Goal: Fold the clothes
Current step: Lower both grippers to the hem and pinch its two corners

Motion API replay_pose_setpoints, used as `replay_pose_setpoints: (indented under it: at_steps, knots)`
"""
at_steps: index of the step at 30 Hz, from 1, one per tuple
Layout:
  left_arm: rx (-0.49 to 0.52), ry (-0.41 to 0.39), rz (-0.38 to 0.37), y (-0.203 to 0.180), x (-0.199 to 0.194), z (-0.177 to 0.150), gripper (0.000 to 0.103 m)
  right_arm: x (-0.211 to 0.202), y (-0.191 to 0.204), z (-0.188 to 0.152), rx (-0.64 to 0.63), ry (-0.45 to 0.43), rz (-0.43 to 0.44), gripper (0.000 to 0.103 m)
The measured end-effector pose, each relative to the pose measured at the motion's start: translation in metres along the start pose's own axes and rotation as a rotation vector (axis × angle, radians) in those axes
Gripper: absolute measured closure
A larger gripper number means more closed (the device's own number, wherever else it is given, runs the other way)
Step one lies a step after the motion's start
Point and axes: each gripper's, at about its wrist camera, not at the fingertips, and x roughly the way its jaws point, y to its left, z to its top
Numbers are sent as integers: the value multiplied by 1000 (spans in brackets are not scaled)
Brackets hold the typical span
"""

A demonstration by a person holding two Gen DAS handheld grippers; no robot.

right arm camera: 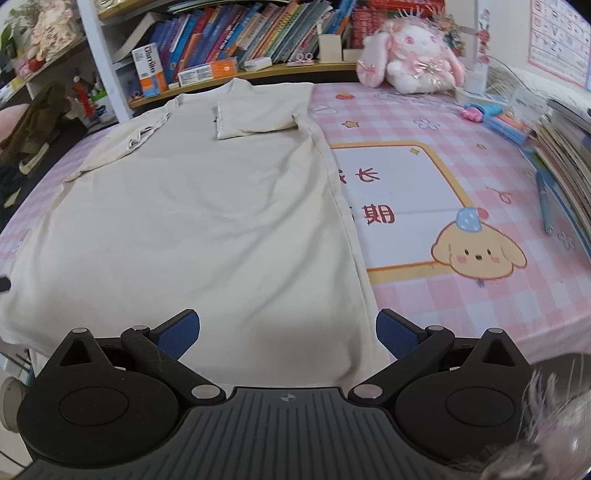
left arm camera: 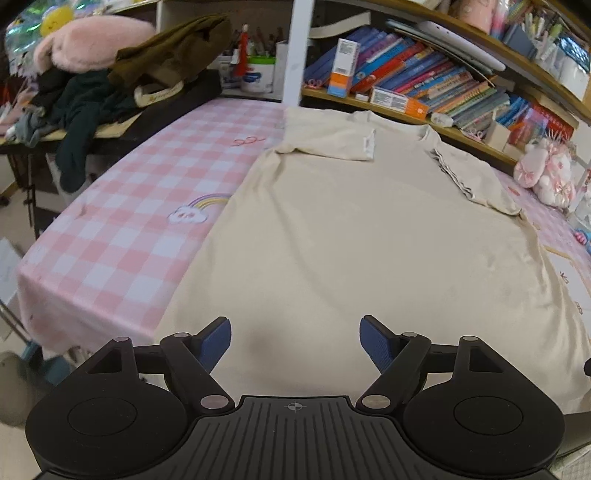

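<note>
On the pink checked tablecloth a cream shirt lies flat, sleeves folded in toward 12 o'clock. Left gripper and right gripper both gape wide, empty. Only the right view shows the plush bunny at 1 o'clock.

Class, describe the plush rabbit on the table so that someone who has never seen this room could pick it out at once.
Start at the pink checked tablecloth with the cream shirt spread on it. Look to the far edge, below the bookshelf: the plush rabbit sits there, right of the shirt. It alone is fluffy, white and pink, with long drooping ears.
</note>
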Motion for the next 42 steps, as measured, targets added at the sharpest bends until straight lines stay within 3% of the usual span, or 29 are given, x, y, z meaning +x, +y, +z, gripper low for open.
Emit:
replay_pose_setpoints:
  at_steps: [13,23,27,29,31,33,42]
  knots:
    - [-17,39,16,20,-2,-10,19,-8,12,-14,-6,21,-22,0]
    - [-30,124,-51,32,0,-18,19,-16,-4,-23,13,56,-28,0]
    - [-75,126,-77,44,-4,-25,23,-18,-18,-29,65,83,2,4]
    - [-85,136,-77,50,-5,-31,30,-19,-26,-32,97,89,18,10]
    - [-77,152,-76,54,-4,-35,49,-18,-33,-35,133,99,27,20]
    - [-70,163,-71,58,-2,-38,55,-15,-41,-36,179,113,35,29]
    - [-77,167,-44,76,8,-36,55,0,-72,-33,269,149,57,33]
